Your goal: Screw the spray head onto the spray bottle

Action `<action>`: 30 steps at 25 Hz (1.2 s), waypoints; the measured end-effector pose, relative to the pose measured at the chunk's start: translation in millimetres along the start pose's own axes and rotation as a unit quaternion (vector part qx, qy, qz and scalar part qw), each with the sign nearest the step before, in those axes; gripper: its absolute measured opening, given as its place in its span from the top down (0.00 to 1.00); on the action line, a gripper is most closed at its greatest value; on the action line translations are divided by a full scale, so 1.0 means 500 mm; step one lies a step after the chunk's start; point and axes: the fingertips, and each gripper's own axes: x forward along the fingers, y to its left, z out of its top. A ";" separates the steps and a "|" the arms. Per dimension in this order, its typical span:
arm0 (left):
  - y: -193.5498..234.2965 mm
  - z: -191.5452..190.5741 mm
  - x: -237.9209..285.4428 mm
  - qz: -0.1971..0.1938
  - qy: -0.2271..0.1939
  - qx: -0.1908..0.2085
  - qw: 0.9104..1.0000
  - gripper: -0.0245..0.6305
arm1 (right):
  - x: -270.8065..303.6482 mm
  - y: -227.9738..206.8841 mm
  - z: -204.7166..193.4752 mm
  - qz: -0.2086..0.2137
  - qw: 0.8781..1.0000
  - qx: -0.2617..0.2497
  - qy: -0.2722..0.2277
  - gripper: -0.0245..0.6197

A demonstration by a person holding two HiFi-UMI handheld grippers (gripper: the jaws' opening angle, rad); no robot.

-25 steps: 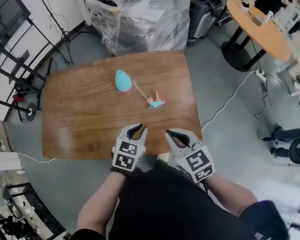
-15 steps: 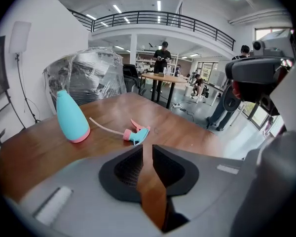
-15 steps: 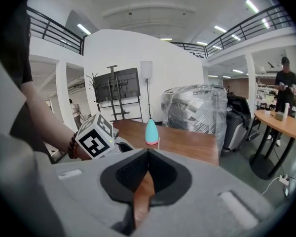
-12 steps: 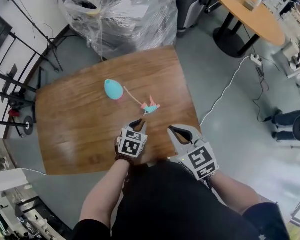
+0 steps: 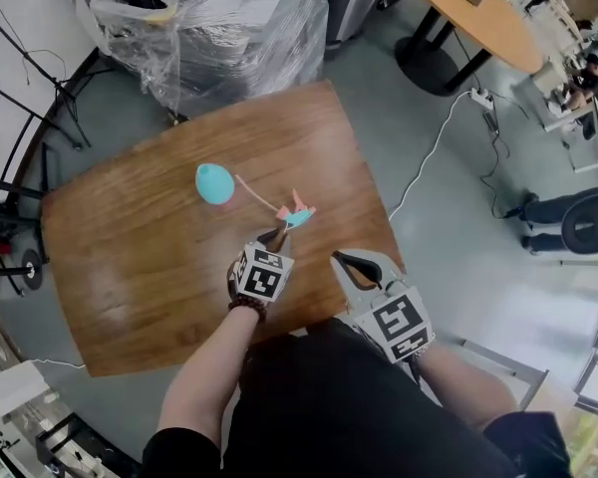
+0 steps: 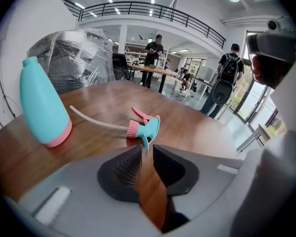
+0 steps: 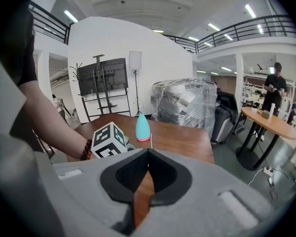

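Observation:
A teal spray bottle with a pink base stands capless on the wooden table. It also shows as bottle and bottle. The teal and pink spray head lies on its side to the right of it, its dip tube pointing at the bottle. My left gripper hovers just short of the spray head. The left gripper has a narrow gap between its jaws with nothing in it. My right gripper hangs shut and empty near the table's front edge, also seen as right gripper.
A pallet wrapped in plastic film stands behind the table. A round wooden table is at the far right, and a white cable runs over the floor. Several people stand in the background.
My left gripper has moved forward over the table to just short of the spray head. The right gripper has stayed by the front edge. The head camera has shifted.

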 end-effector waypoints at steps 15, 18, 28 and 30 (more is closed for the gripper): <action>-0.007 0.017 0.007 -0.017 -0.014 0.026 0.999 0.93 | 0.006 0.018 -0.002 -0.024 1.000 0.002 0.017 0.97; -0.006 0.026 -0.011 -0.030 -0.022 0.028 0.999 0.93 | 0.012 0.019 -0.004 -0.020 0.999 -0.010 0.023 0.97; -0.050 0.111 -0.140 -0.146 -0.049 -0.021 0.988 0.93 | 0.038 0.045 0.008 0.005 0.976 -0.207 0.066 0.82; -0.059 0.128 -0.168 -0.168 -0.053 -0.032 0.984 0.93 | 0.043 0.046 0.020 -0.010 0.955 -0.288 0.065 0.80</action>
